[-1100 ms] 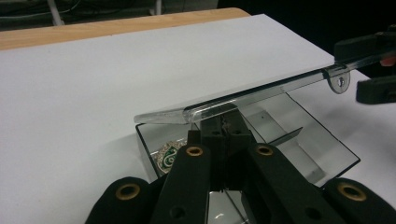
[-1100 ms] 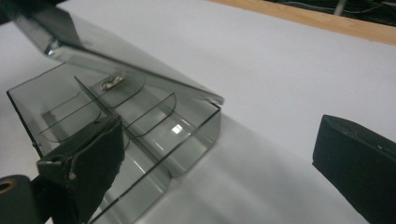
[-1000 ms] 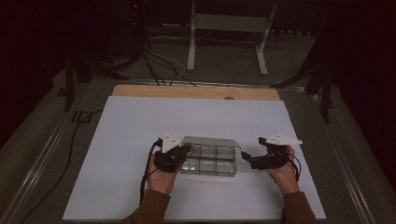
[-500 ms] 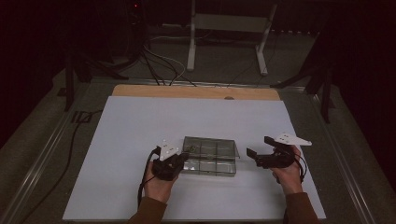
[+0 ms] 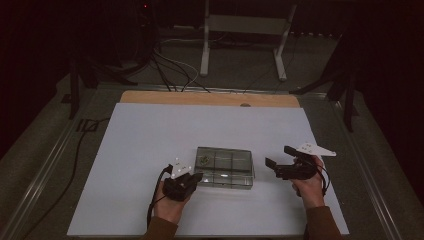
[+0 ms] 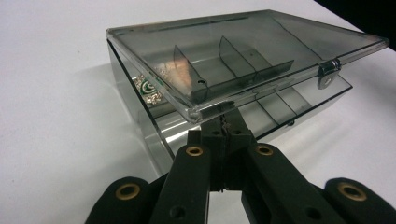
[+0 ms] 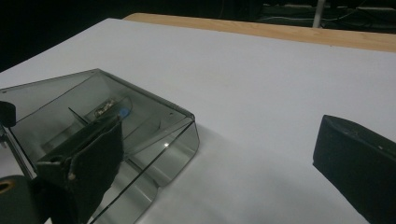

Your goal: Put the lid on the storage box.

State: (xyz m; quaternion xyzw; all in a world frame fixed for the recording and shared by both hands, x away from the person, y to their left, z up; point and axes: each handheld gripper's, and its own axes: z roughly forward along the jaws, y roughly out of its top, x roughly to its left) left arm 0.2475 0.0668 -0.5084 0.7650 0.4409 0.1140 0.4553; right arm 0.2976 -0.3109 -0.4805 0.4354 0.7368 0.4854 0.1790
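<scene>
Lying flat, matte white sheet (image 5: 150, 150) over the wooden table (image 5: 210, 98), smoky clear plastic compartment box (image 5: 224, 166) near its middle front, hinged lid (image 6: 243, 51) lifted slightly, left gripper (image 6: 227, 133) jaws pressed together under the lid edge, right gripper (image 5: 281, 161) spread wide just right of the box.

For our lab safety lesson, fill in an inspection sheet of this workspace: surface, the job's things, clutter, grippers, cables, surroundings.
Surface: white sheet over a wooden table.
Job's things: clear compartment box, lid slightly raised at the front; small metal bits in one compartment.
Clutter: nothing seen.
Grippers: left gripper shut, tips under the lid edge; right gripper open beside the box.
Cables: black cable along the left edge.
Surroundings: dark floor, metal stand behind.
</scene>
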